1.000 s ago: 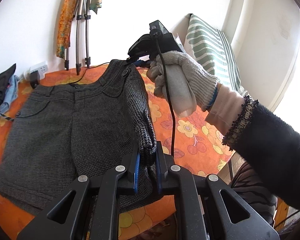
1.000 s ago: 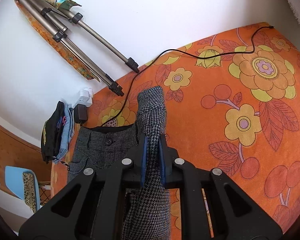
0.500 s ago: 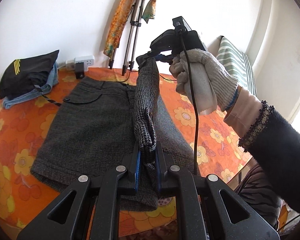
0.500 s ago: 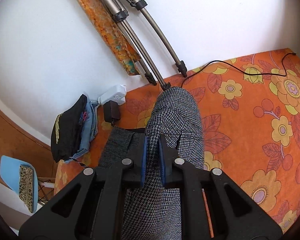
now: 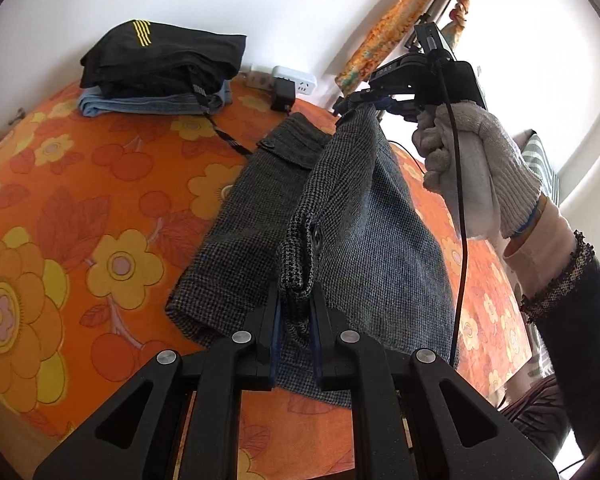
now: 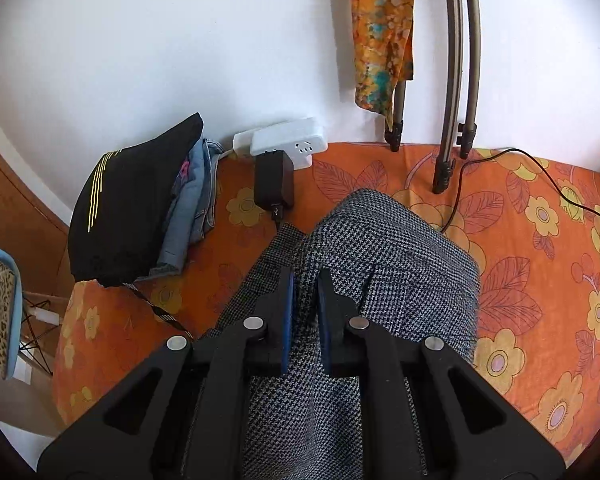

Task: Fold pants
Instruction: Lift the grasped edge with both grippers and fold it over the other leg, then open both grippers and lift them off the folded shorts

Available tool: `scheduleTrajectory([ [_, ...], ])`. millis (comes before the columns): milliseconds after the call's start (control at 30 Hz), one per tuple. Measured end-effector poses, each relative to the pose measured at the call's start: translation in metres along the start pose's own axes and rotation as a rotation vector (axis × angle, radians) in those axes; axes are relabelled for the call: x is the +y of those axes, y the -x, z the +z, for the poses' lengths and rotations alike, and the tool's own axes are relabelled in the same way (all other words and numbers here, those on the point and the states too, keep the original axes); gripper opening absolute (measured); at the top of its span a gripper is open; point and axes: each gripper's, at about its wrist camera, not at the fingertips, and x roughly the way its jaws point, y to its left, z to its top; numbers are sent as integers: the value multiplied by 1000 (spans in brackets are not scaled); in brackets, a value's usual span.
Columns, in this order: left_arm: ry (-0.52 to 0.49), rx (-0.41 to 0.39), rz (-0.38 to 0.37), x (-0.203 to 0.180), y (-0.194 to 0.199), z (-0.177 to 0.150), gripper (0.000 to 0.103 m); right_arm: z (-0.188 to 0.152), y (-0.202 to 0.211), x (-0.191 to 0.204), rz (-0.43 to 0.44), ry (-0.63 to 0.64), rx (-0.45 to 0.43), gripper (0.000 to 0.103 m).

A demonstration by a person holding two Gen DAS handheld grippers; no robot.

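While the grey houndstooth pants [image 5: 352, 216] hang partly lifted over the orange flowered bench [image 5: 80, 208], both grippers clamp them. At the bottom of the left wrist view the left gripper [image 5: 294, 300] has its fingers [image 5: 270, 320] drawn narrow on a bunched fold of the cloth near the hem edge, the fabric filling the slit between the blue pads. Farther off in that same view, the right gripper [image 5: 360, 102] pinches the waist end of the pants at its tip, held up by a hand in a white knit glove [image 5: 476, 160], with a black cable [image 5: 458, 208] running down in front of the glove. One half of the pants lies flat on the bench to the left of the raised fold, its pocket flap and button showing. From the right wrist view the right gripper's fingers [image 6: 332, 296] are likewise close together on the cloth, which arches up in a rounded hump just beyond them. Near the wall sits a stack of folded clothes [image 6: 136, 204], black on top with yellow stripes, denim beneath. Beside it a white power strip [image 6: 288, 140] holds a black charger [image 6: 274, 186]. Tripod legs [image 6: 458, 80] and a patterned orange scarf [image 6: 382, 36] lean against the wall
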Motion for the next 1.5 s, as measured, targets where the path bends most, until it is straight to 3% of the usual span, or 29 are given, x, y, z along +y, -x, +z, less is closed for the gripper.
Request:
scheduleTrajectory([
  [333,11,18,45,23,-4,-4,11,-4,-51,45,-48,81,60,12],
  [800,44,32,107,38,-4,-7,11,-8,-83,72,-70,146,92,12],
  [967,0,22,152,29,-3,-7,11,-13,-86,77,-68,187,79,13],
  [1033,-7,16,175,27,-2,-7,15,-13,-82,75,-46,180,69,18],
  [1233,22,-14,229,26,6,-1,27,-8,-50,76,20,204,-33,68],
  [1500,-25,-106,237,8,23,9,31,-15,9,43,83,176,-80,71],
])
